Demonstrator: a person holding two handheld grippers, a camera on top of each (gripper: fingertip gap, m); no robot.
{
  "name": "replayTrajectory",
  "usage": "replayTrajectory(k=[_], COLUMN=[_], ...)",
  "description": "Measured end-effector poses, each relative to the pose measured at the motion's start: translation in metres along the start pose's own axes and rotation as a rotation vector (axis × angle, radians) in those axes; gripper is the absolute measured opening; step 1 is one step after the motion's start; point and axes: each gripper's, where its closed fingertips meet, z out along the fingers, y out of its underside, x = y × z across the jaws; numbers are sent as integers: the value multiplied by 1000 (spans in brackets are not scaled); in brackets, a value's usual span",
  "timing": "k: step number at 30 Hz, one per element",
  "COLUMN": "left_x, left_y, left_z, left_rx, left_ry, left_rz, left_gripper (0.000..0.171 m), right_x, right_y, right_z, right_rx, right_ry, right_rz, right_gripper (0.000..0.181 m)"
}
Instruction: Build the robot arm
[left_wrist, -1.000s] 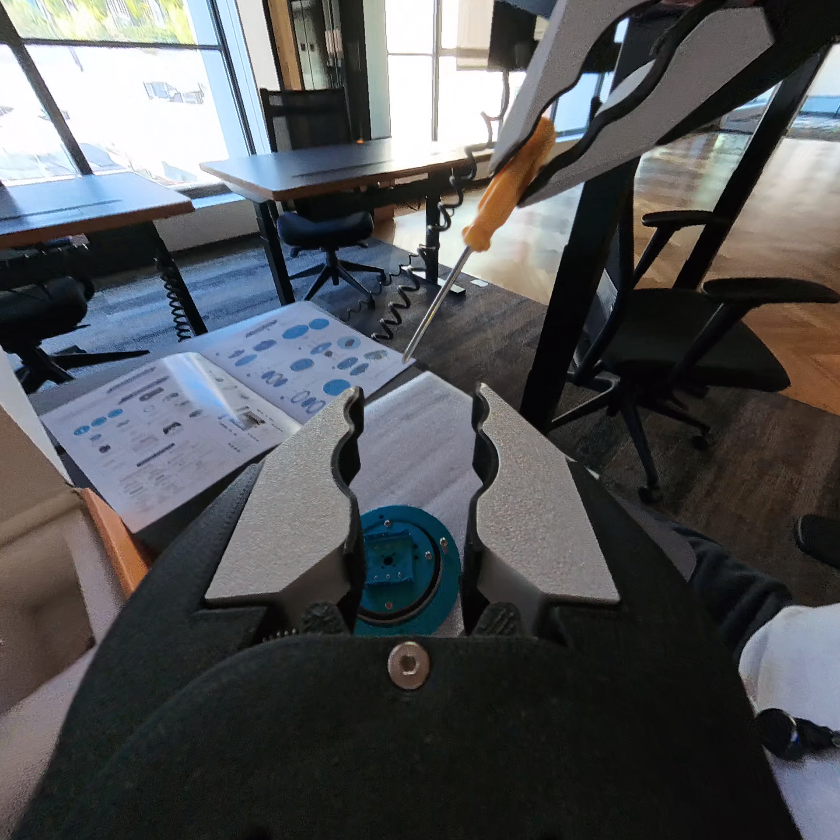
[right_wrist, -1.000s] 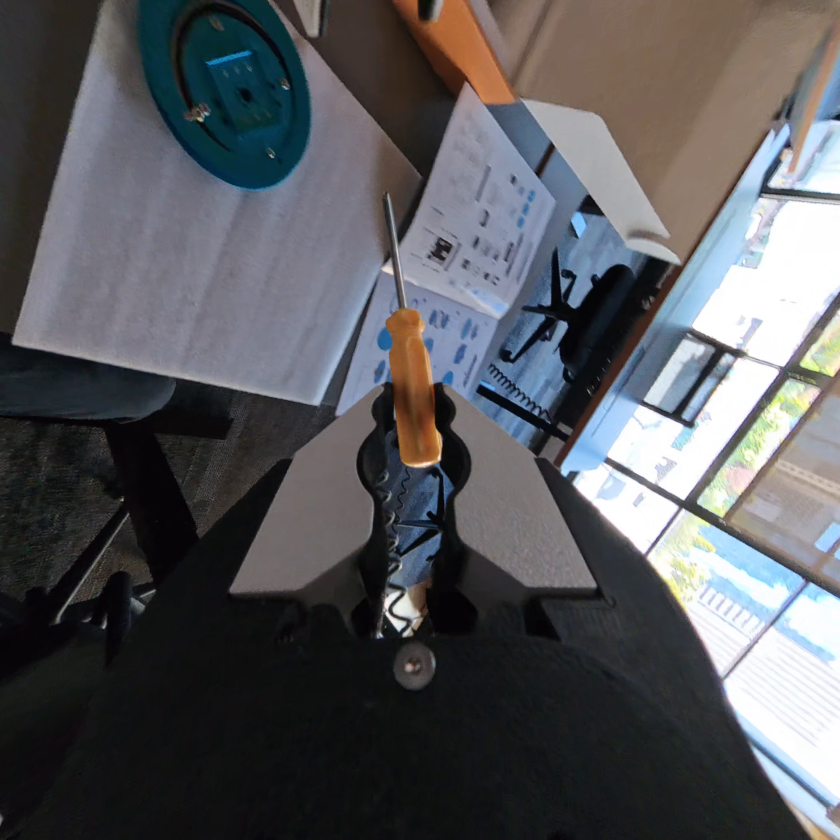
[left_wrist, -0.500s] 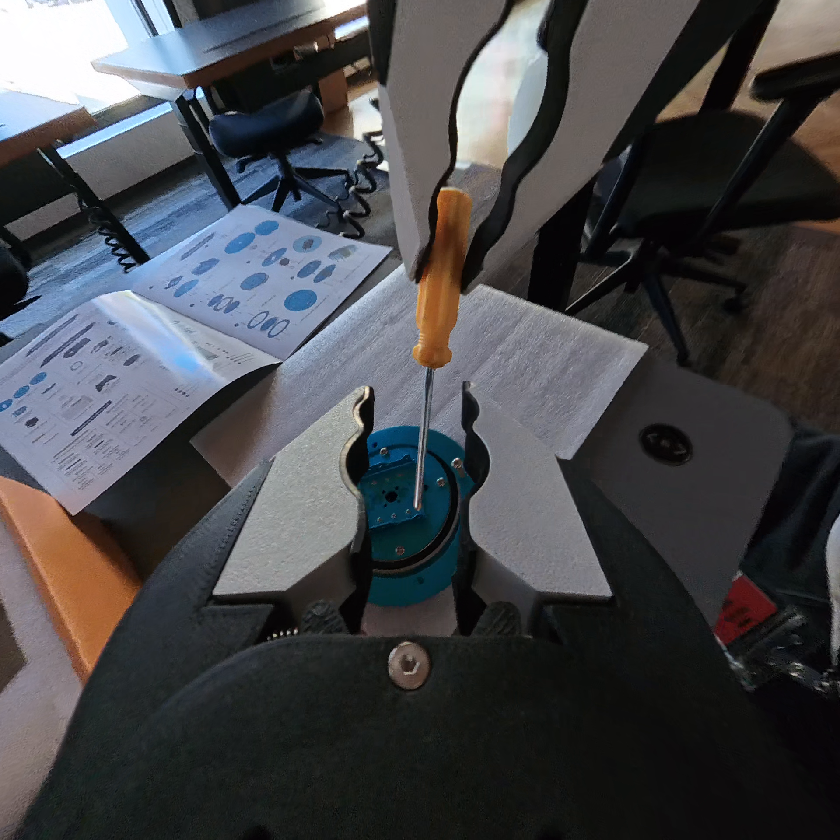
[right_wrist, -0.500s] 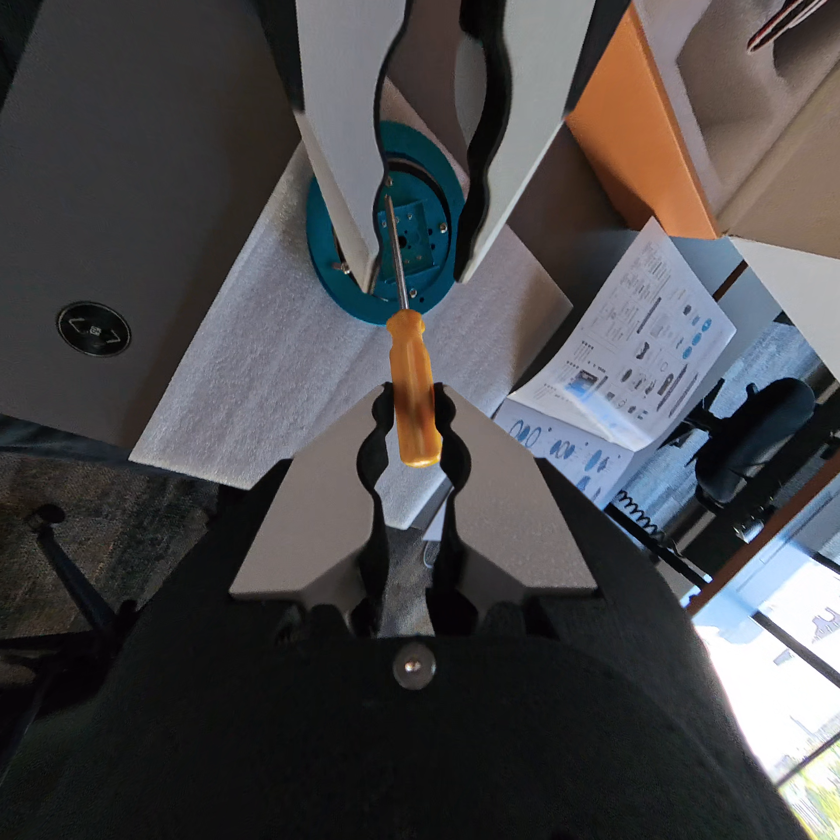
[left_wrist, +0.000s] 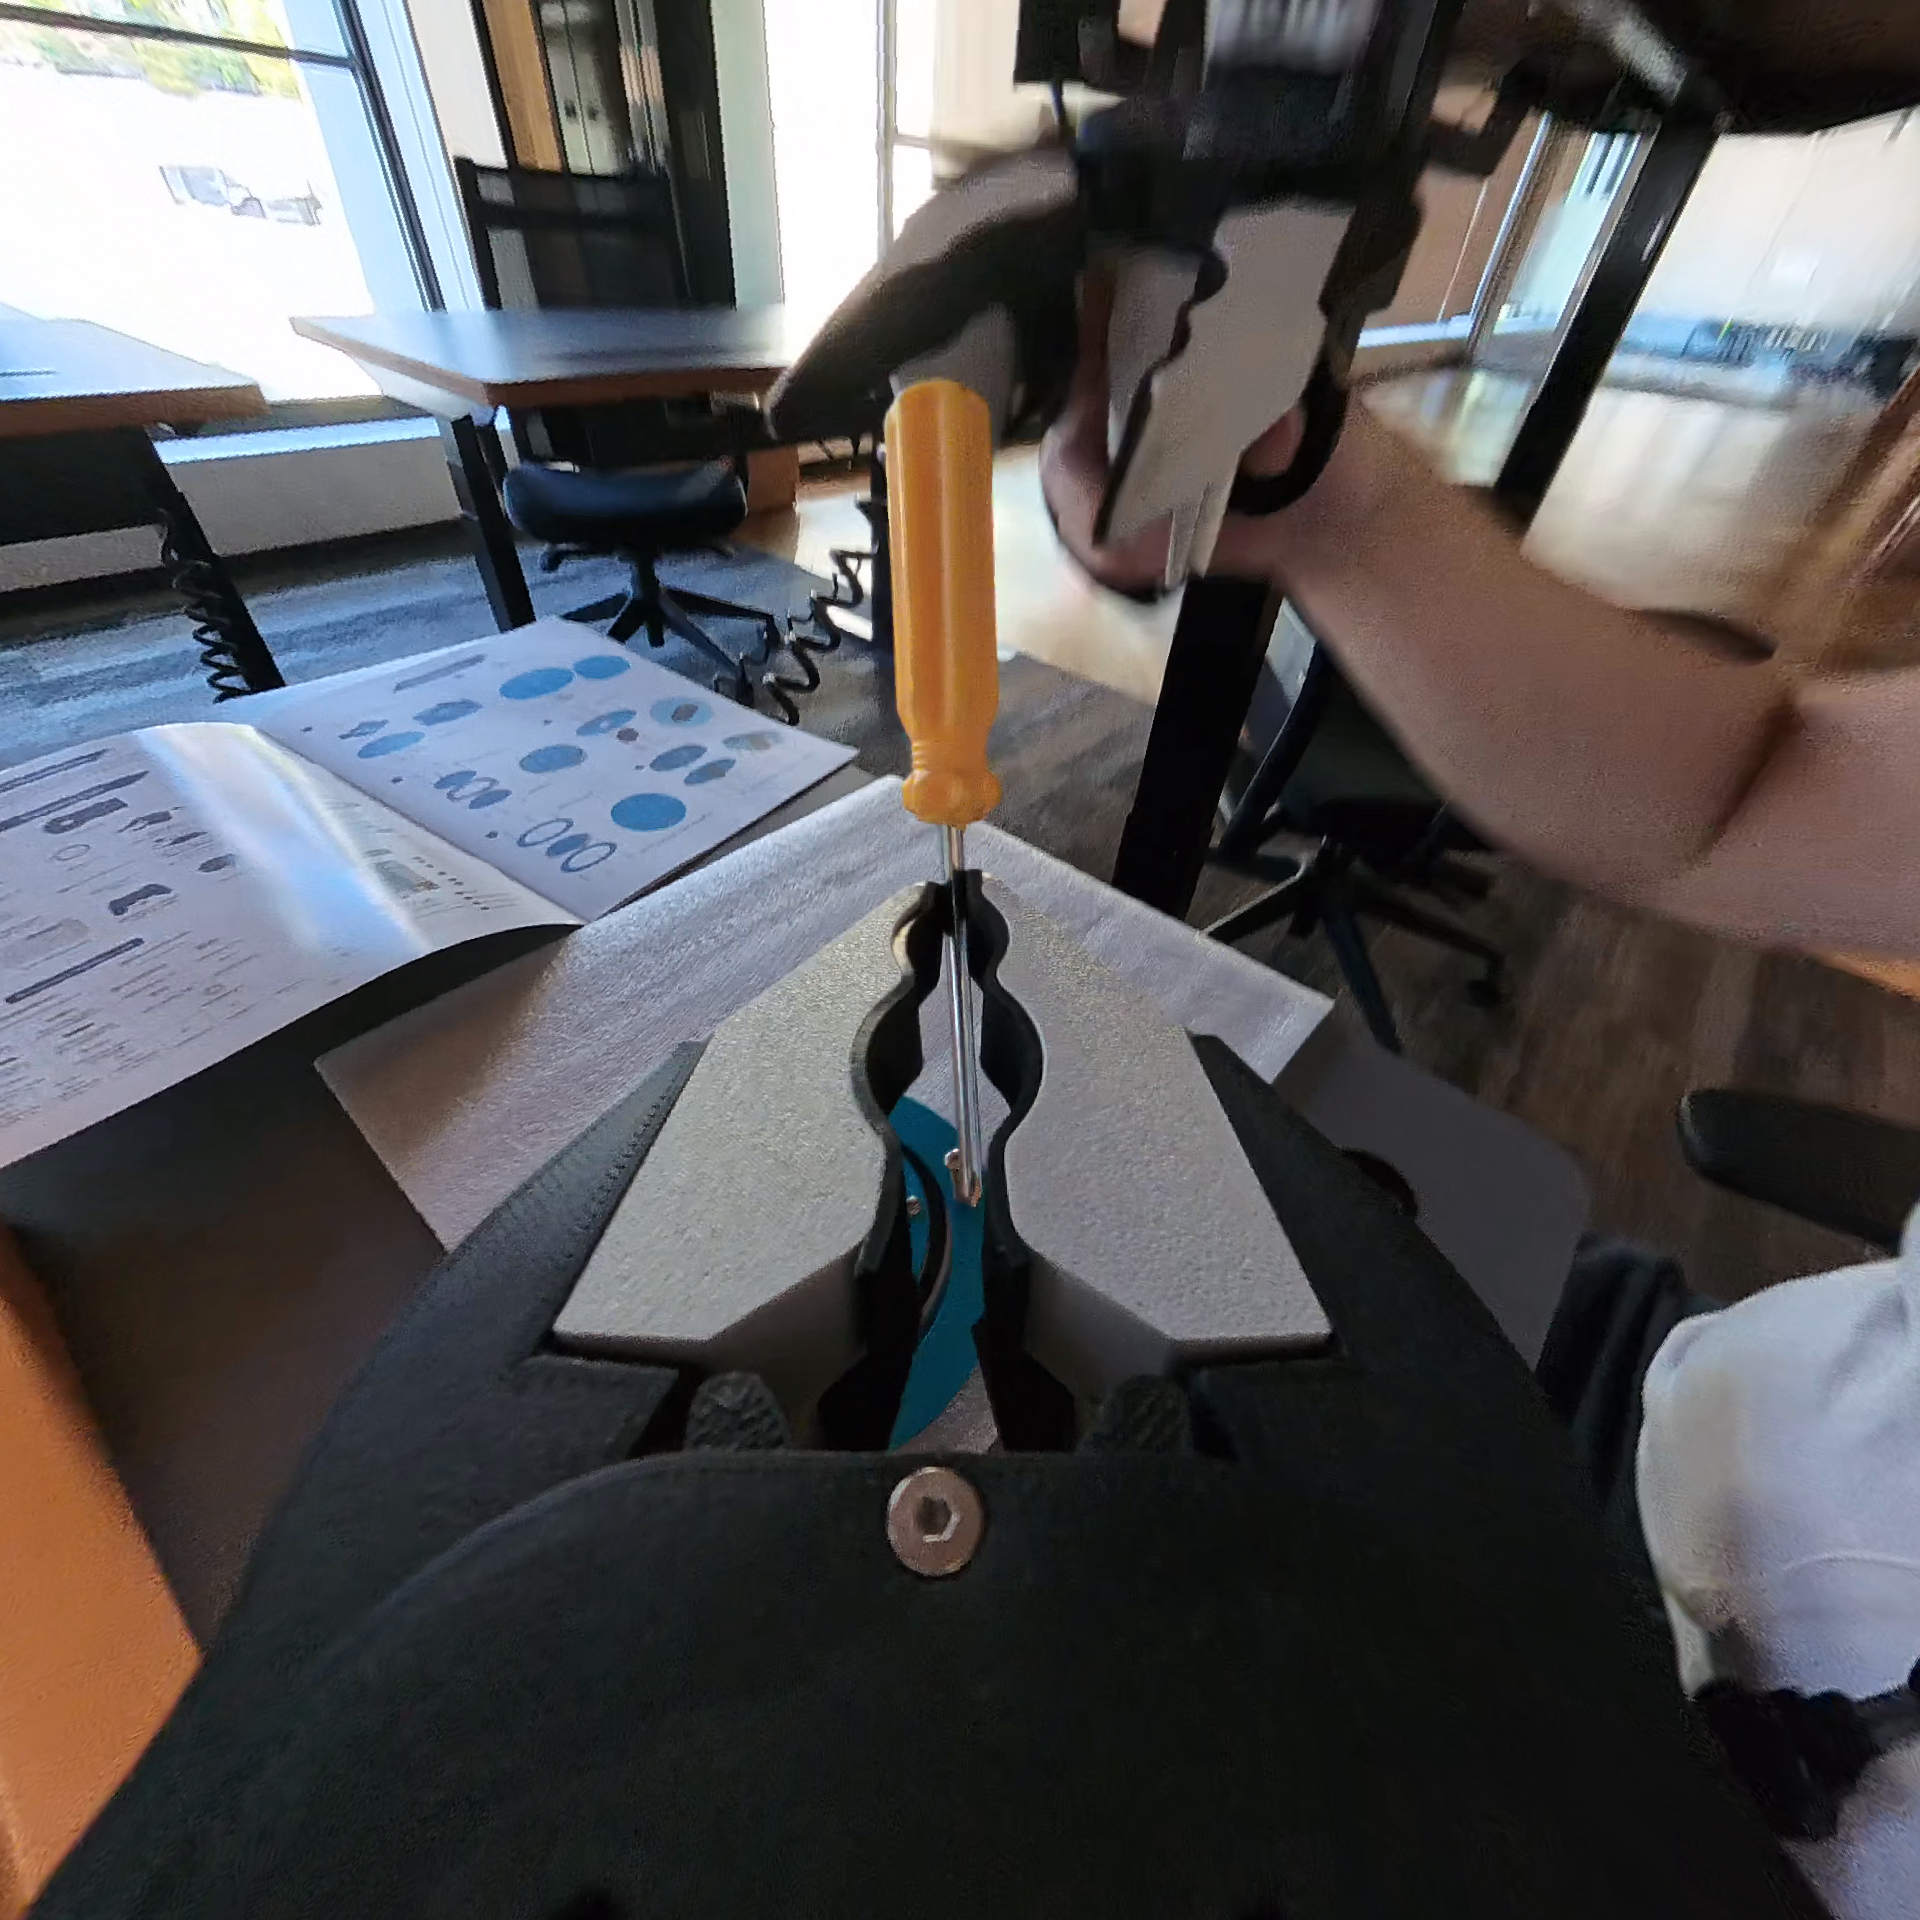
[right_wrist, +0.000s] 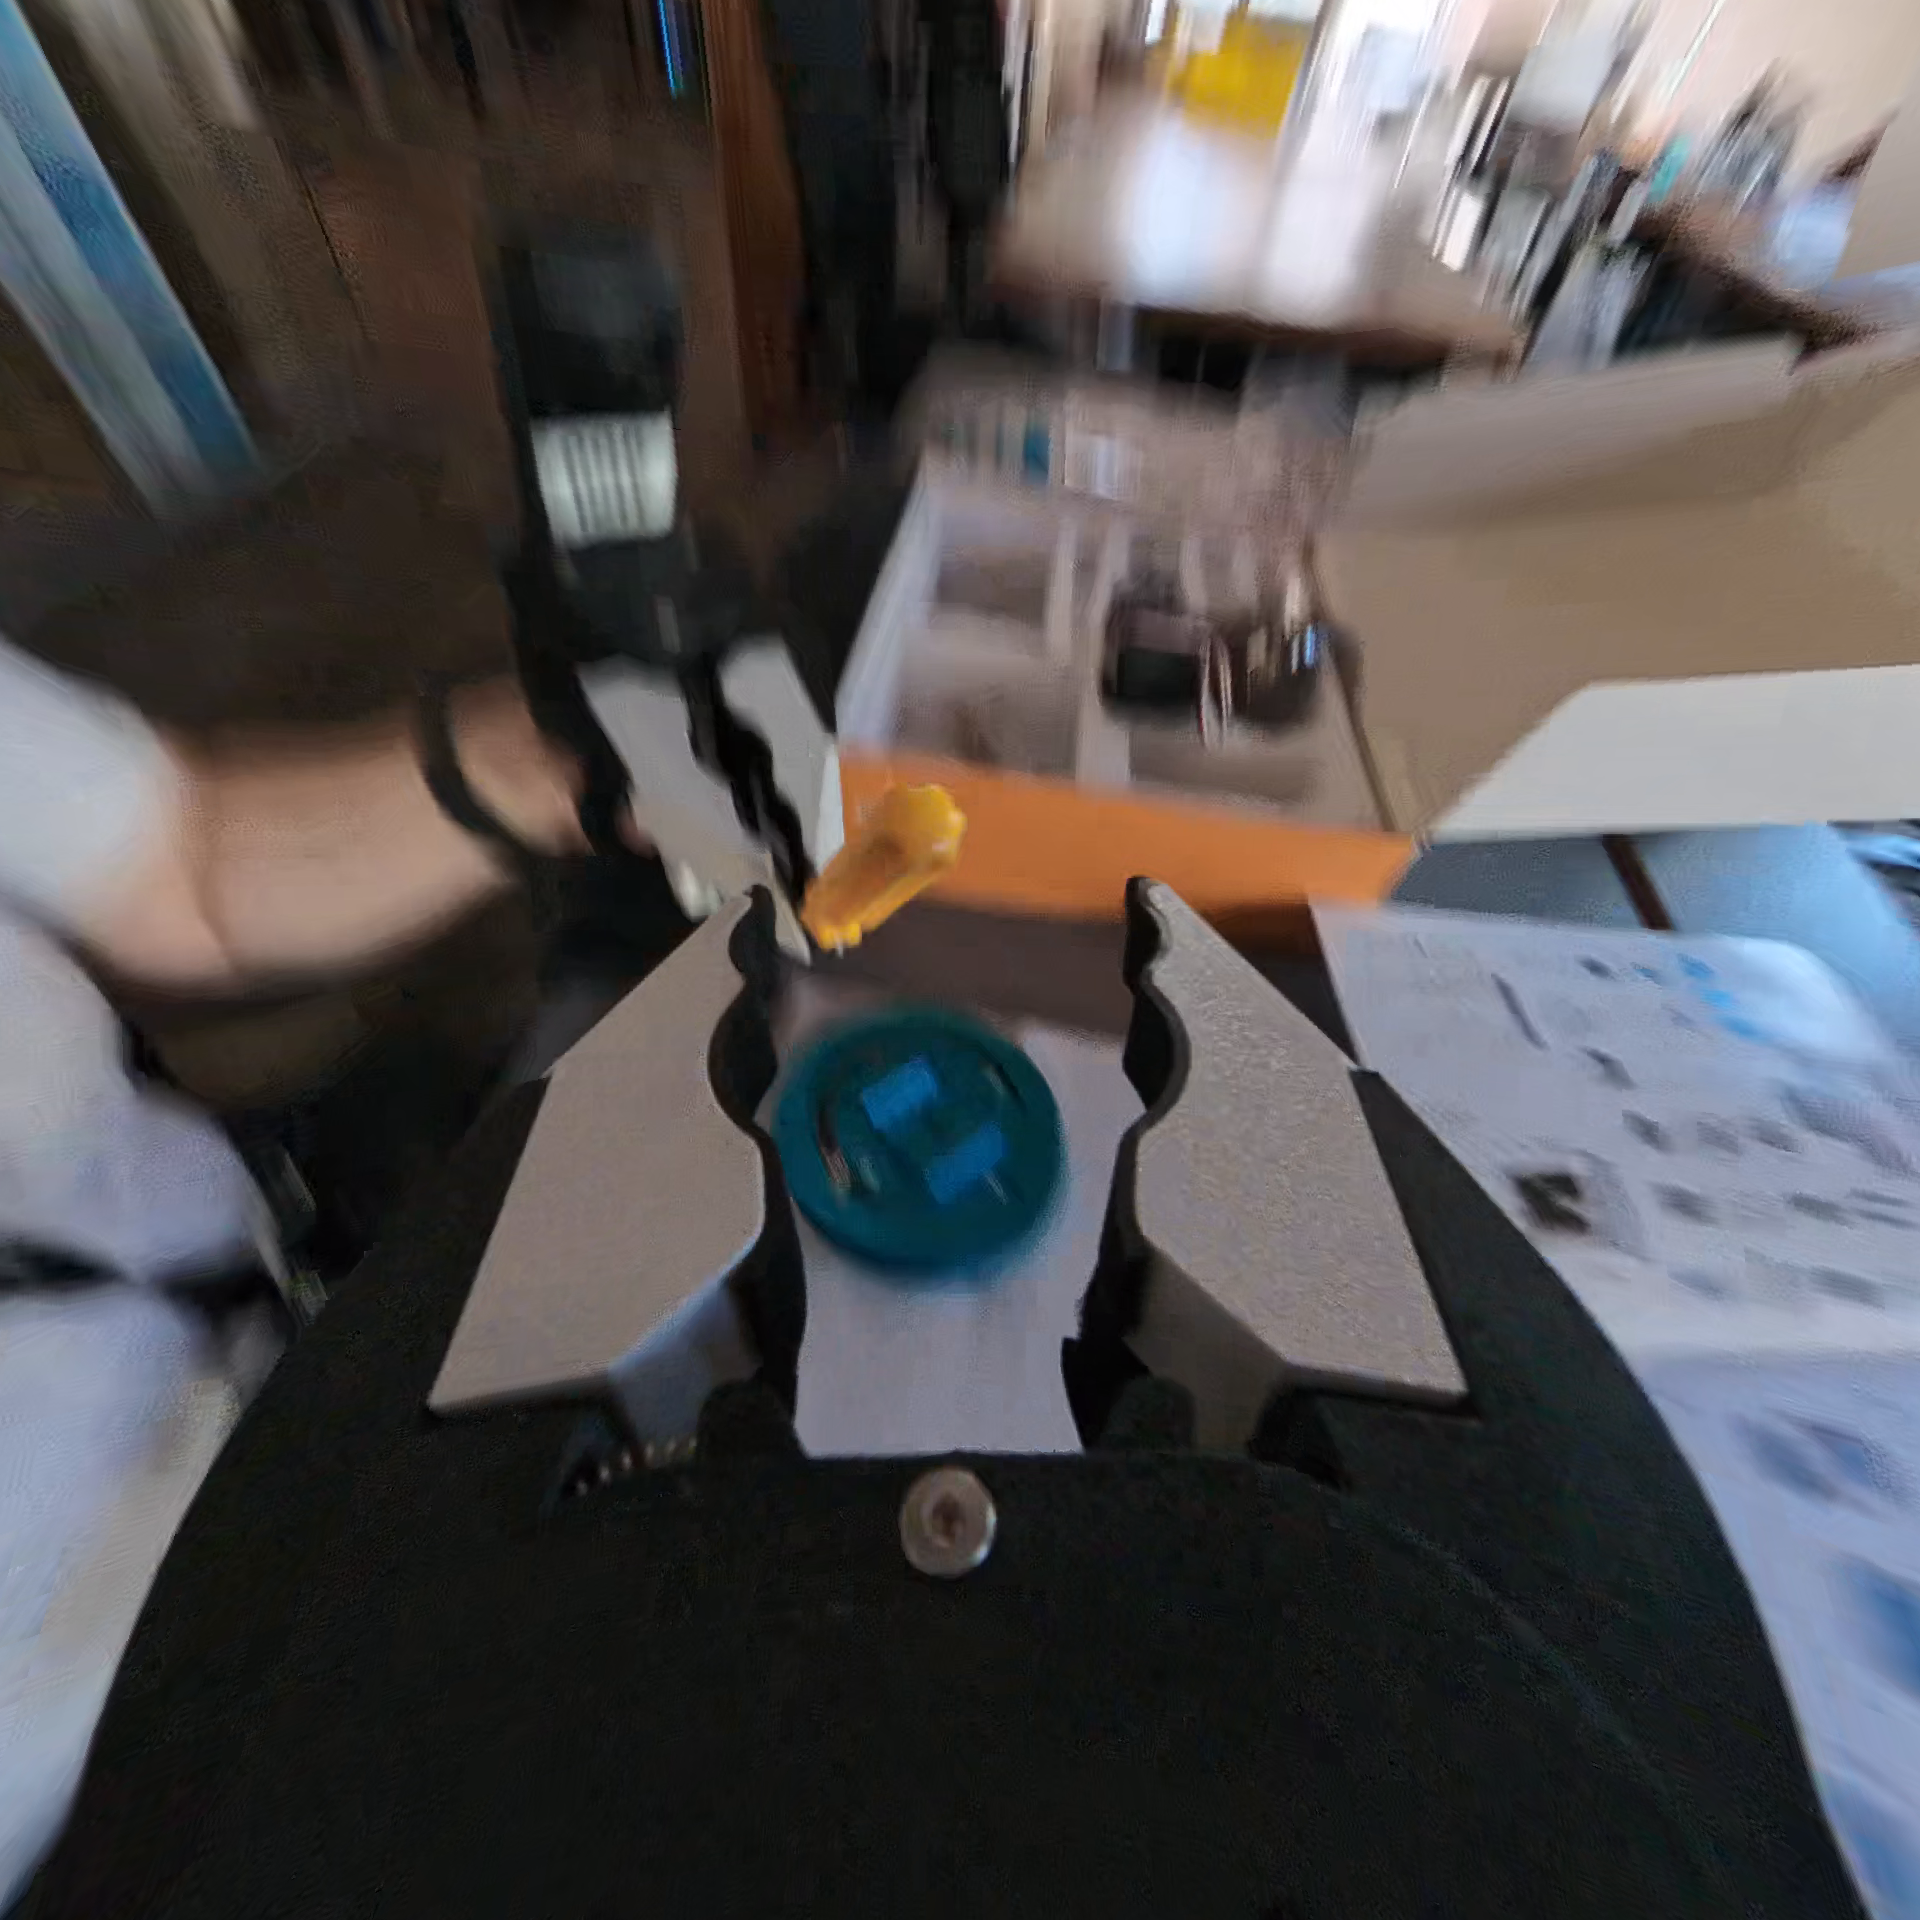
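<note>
My left gripper (left_wrist: 956, 894) is shut on the metal shaft of an orange-handled screwdriver (left_wrist: 940, 592), which stands upright with its tip over a teal round part (left_wrist: 935, 1247) on a white foam sheet (left_wrist: 727, 935). My right gripper (right_wrist: 945, 904) is open and empty, up off the table, with the teal part (right_wrist: 920, 1132) seen between its fingers. The right wrist view is blurred; it shows the left gripper (right_wrist: 727, 790) holding the screwdriver (right_wrist: 883, 868). The left wrist view shows the right gripper (left_wrist: 1195, 416) up and to the right, apart from the handle.
An open printed booklet (left_wrist: 312, 831) lies left of the foam sheet. An orange-edged box (right_wrist: 1091, 831) with foam compartments stands behind the part. A person's forearm (left_wrist: 1507, 707) crosses the right side. Desks and office chairs stand beyond the table edge. Spacing between my two grippers at the tips: around 7 cm.
The right gripper let go of the screwdriver, opened wide and swung away. The left gripper closed on the screwdriver's shaft and now holds it upright over the teal part.
</note>
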Motion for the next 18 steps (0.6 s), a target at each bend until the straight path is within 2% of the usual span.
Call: replayTrajectory(k=[1, 2, 3, 5, 7, 8, 9, 13, 15, 16, 18], left_x=[1, 1, 2, 5, 9, 11, 13, 11, 6, 5, 5], left_y=[-3, -5, -7, -10, -12, -12, -11, 3, 10, 9, 5], left_z=[-2, -4, -4, -1, 4, 7, 10, 15, 14, 12, 10], left_rx=[27, 45, 59, 79, 88, 86, 88, 57, 33, 39, 56], left_ry=[1, 1, -1, 2, 17, 24, 30, -7, -13, -7, 12], left_rz=[-19, -32, -38, -49, -55, -54, -50, -19, -34, -40, -20], left_gripper=[2, 2, 2, 2, 2, 2, 2, 3, 38, 42, 36], right_x=[2, 3, 2, -6, -18, -23, -24, -20, -17, -18, -23], right_y=[-9, -12, -12, -11, -15, -17, -18, -2, 12, 18, 23], right_z=[-7, -13, -15, -7, 4, 7, 8, 14, 22, 27, 36], right_rx=[197, 327, 408, 472, 481, 480, 480, 416, 356, 333, 292], right_ry=[-31, -79, -113, -134, -138, -140, -115, -55, 3, 24, 32], right_rz=[137, 247, 315, 344, 330, 317, 306, 306, 280, 263, 223], right_gripper=[64, 59, 57, 57, 53, 43, 16, 16, 16, 16, 16])
